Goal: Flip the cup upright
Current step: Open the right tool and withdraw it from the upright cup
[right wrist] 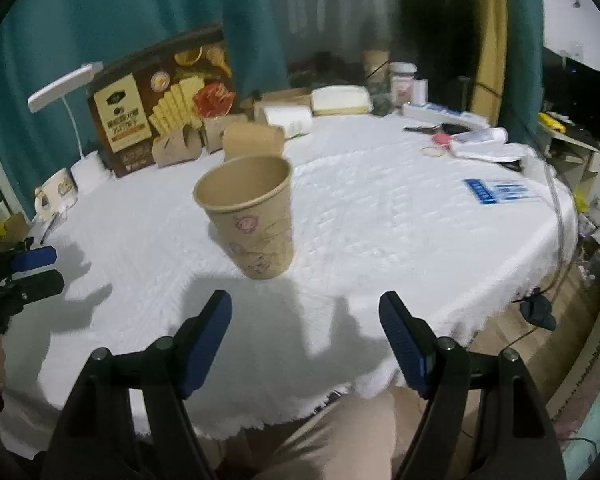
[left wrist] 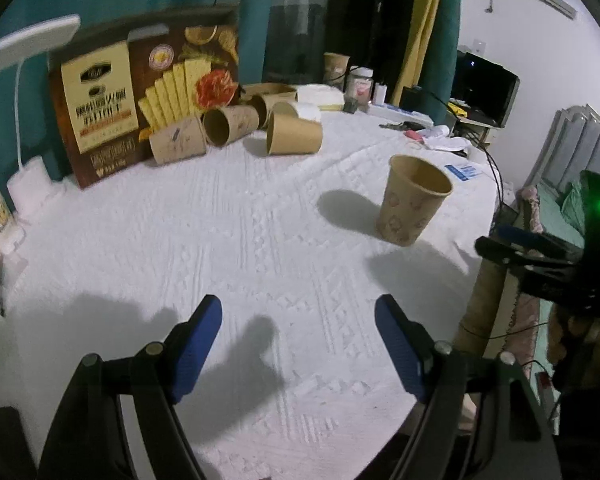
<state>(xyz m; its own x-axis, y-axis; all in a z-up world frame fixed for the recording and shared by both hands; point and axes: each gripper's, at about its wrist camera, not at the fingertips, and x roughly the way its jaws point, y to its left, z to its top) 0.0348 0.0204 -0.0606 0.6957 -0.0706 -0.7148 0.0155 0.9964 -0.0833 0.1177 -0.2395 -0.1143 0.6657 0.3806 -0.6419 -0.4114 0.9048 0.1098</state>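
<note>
A brown paper cup (left wrist: 414, 200) with pink prints stands upright, mouth up, on the white tablecloth (left wrist: 220, 240). In the right wrist view the cup (right wrist: 252, 220) is just beyond my right gripper (right wrist: 305, 312), which is open and empty. My left gripper (left wrist: 298, 316) is open and empty, over the cloth to the left of the cup. The right gripper shows at the right edge of the left wrist view (left wrist: 512, 244). The left gripper shows at the left edge of the right wrist view (right wrist: 36, 272).
Several brown paper cups (left wrist: 236, 128) lie on their sides at the back by a cracker box (left wrist: 140, 92). A white desk lamp (left wrist: 28, 48) stands at the left. Jars, boxes and papers (left wrist: 360, 92) line the far edge. The table's front edge (right wrist: 300, 408) is near.
</note>
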